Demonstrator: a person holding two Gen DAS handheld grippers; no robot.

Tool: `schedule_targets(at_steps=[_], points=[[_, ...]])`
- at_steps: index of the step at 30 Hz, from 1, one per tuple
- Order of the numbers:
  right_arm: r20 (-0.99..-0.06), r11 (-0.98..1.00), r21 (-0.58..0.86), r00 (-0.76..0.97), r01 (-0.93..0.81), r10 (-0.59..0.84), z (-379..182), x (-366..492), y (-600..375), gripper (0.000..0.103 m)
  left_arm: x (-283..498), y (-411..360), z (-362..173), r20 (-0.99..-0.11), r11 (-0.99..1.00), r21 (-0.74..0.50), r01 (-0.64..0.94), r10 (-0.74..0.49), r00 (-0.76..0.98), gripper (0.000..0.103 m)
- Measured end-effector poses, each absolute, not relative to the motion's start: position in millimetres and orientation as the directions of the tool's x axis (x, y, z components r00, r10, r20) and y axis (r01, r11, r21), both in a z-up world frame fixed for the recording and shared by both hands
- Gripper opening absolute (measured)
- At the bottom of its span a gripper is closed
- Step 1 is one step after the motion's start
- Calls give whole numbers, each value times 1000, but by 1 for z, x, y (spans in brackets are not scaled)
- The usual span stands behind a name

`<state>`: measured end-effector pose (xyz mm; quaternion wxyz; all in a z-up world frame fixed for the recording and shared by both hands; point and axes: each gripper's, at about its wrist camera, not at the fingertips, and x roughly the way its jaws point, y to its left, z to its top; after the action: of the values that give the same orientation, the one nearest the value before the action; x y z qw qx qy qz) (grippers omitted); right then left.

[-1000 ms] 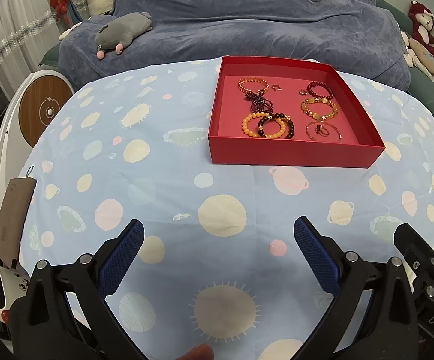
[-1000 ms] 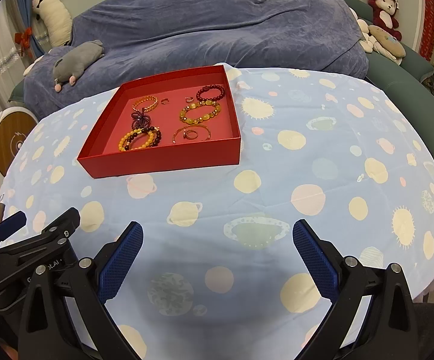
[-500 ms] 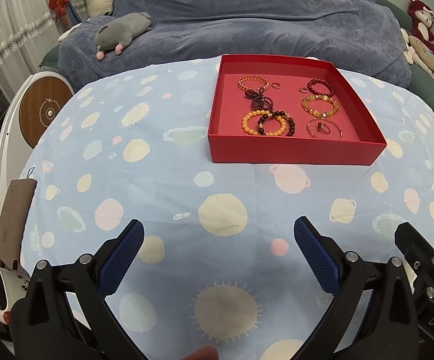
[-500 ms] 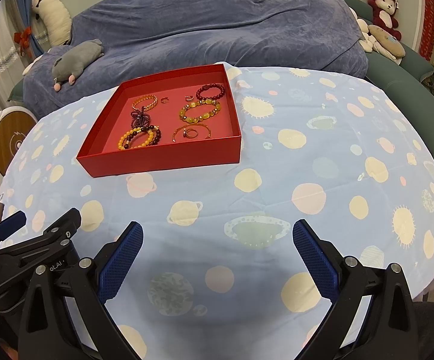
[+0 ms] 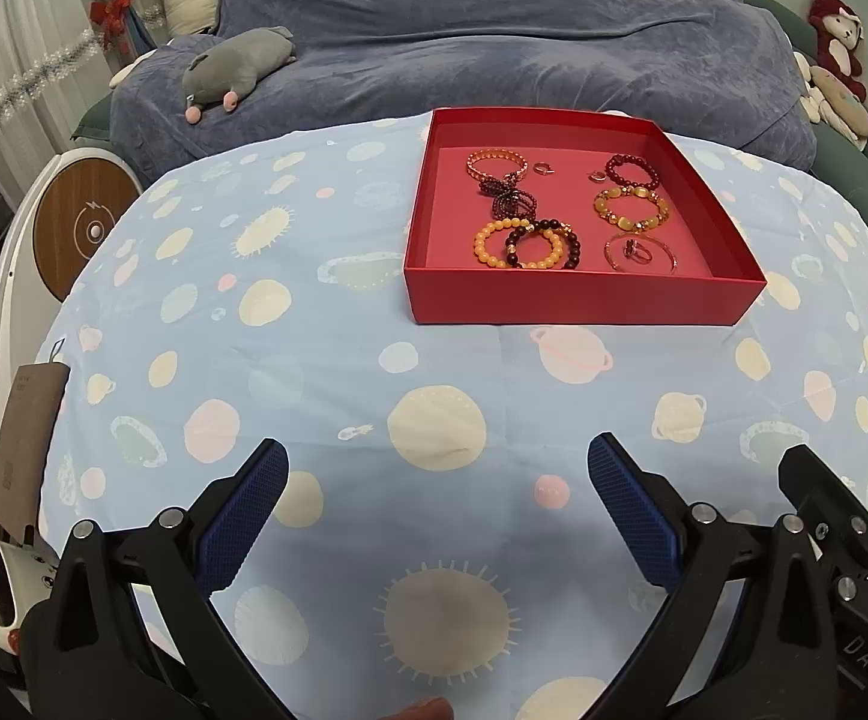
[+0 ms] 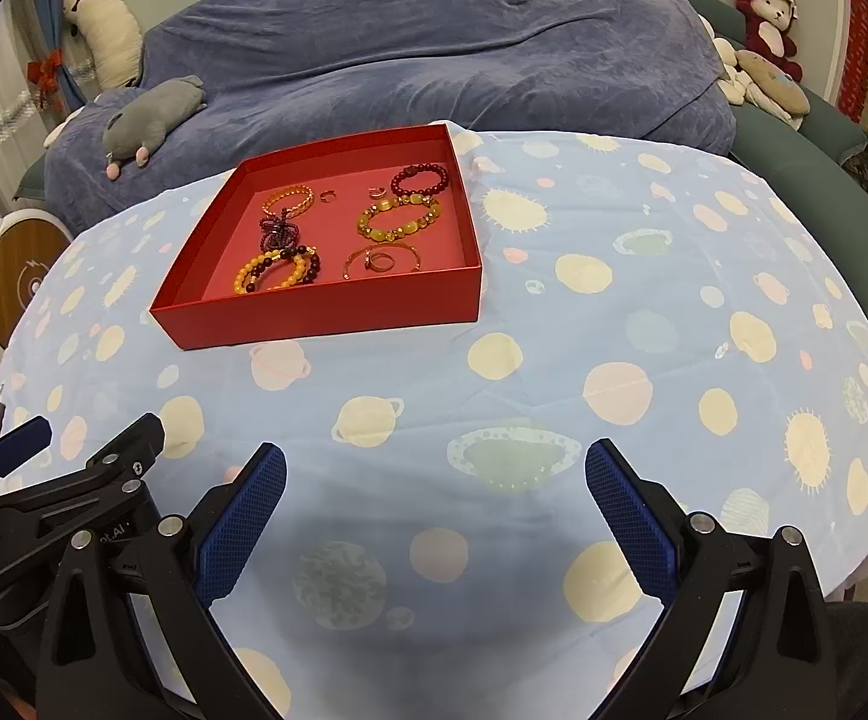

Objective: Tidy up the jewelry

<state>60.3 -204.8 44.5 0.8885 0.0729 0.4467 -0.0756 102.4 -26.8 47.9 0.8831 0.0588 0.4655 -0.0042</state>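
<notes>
A shallow red box (image 5: 578,300) (image 6: 326,315) sits on a round table under a blue planet-print cloth (image 5: 326,372) (image 6: 614,324). Inside lie several bead bracelets: an orange one (image 5: 518,247) (image 6: 270,273) overlapping a dark one (image 5: 563,234), an amber one (image 5: 631,209) (image 6: 399,219), a dark red one (image 5: 632,171) (image 6: 420,177), plus small rings (image 5: 635,249) (image 6: 379,262). My left gripper (image 5: 437,504) hangs open over the near cloth, well short of the box. My right gripper (image 6: 434,504) is also open, with nothing between its fingers, and the box lies far ahead to its left.
A blue-covered sofa (image 5: 494,30) (image 6: 464,60) with a grey plush animal (image 5: 236,69) (image 6: 152,114) stands behind the table. Red plush toys (image 6: 767,18) sit at the far right. A round wood-topped device (image 5: 83,228) stands left of the table. A brown tag (image 5: 29,438) hangs off the left edge.
Both views have drawn back very slightly from the box. The grippers stay open and nothing in the box has moved.
</notes>
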Motion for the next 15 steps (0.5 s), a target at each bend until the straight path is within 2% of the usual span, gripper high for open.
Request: schedule_targets(at_steps=[15], points=[[-808,979,59,586,195,-68,42,58,-203,96,102,-27,44,-833,992,122,42,79,548,96]])
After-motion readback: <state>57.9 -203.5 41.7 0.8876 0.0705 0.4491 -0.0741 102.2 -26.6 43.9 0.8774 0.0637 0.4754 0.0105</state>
